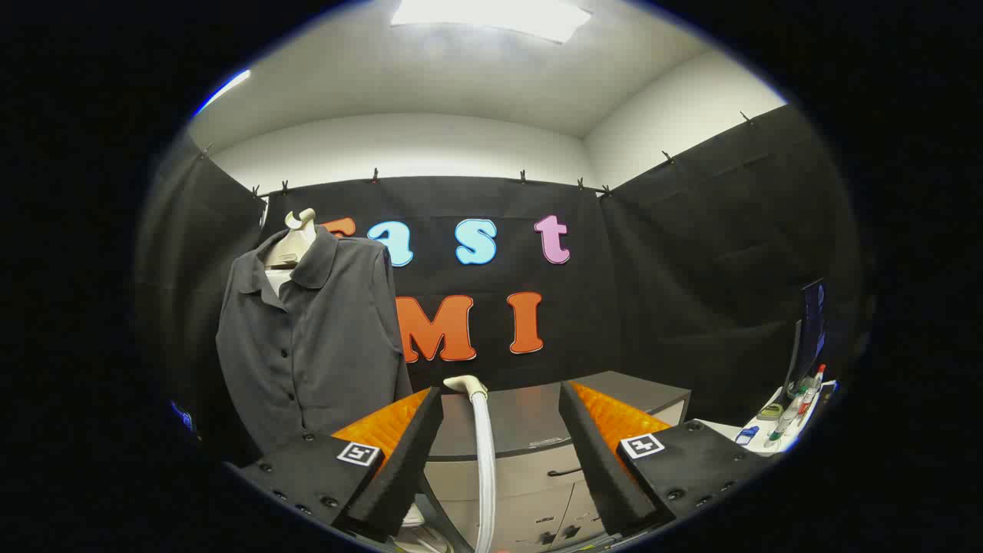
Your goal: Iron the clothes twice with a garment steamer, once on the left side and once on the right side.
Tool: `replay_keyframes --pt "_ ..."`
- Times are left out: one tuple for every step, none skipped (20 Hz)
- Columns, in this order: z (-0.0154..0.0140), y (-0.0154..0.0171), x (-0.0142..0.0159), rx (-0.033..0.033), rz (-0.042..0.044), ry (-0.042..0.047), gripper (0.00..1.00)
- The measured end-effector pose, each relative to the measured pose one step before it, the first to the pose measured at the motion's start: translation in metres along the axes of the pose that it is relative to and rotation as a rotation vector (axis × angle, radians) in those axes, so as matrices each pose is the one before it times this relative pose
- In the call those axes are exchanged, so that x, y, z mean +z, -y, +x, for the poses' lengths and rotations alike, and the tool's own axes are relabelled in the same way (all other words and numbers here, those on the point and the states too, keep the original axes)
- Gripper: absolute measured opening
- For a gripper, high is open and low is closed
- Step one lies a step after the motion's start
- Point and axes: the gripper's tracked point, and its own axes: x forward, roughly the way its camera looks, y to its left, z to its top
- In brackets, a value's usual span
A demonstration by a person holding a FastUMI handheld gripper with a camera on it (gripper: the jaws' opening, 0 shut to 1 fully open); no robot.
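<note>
We've got the gripper (499, 430) spread wide, holding nothing. Steamer head (466, 383) stands between the fingers on its hose (484, 468); shirt (311, 346) hangs beyond, left. Probably light, hose floppy: grab the rigid head.

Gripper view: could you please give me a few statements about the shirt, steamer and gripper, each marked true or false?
1. The shirt hangs on a hanger. True.
2. The gripper is shut on the steamer. False: the fingers stand wide apart, and the steamer's hose rises between them, with neither finger pressing on it.
3. The shirt lies folded on the cabinet. False: it hangs upright, beside the cabinet, beyond the left finger.
4. The steamer's head is pressed on the shirt. False: it sits apart from the shirt, in front of the cabinet.
5. The shirt is buttoned down the front. True.
</note>
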Motion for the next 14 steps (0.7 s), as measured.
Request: replay_keyframes --pt "0.00021 -0.00123 -0.00064 0.00184 0.00118 -0.00145 0.98" --pt "-0.00025 0.00038 -0.00028 0.00135 0.00054 -0.00082 0.98" --pt "-0.00035 -0.00054 0.00044 0.00092 -0.00016 -0.00059 0.98" --pt "0.00010 -0.00002 0.00033 0.00129 -0.00050 0.00023 0.98" --pt "-0.00017 -0.00026 0.00068 0.00132 -0.00046 0.00125 0.98" --pt "-0.00084 -0.00060 0.00063 0.00097 -0.00011 0.00193 0.98" --pt "-0.00048 -0.00045 0.00035 0.00081 -0.00019 0.00164 0.98" --pt "-0.00053 -0.00077 0.00148 0.00160 -0.00047 0.00207 0.98" --pt "0.00037 -0.00004 0.00036 0.00072 -0.00118 0.00148 0.98" --pt "-0.00035 -0.00024 0.00078 0.00052 -0.00122 0.00147 0.98" --pt "-0.00057 -0.00052 0.00038 0.00052 -0.00109 0.00090 0.98" --pt "-0.00065 -0.00072 0.00009 0.00059 -0.00063 0.00040 0.98" --pt "-0.00043 -0.00079 0.00086 0.00143 -0.00042 0.00171 0.98" --pt "-0.00059 -0.00043 0.00063 0.00123 -0.00036 0.00271 0.98"
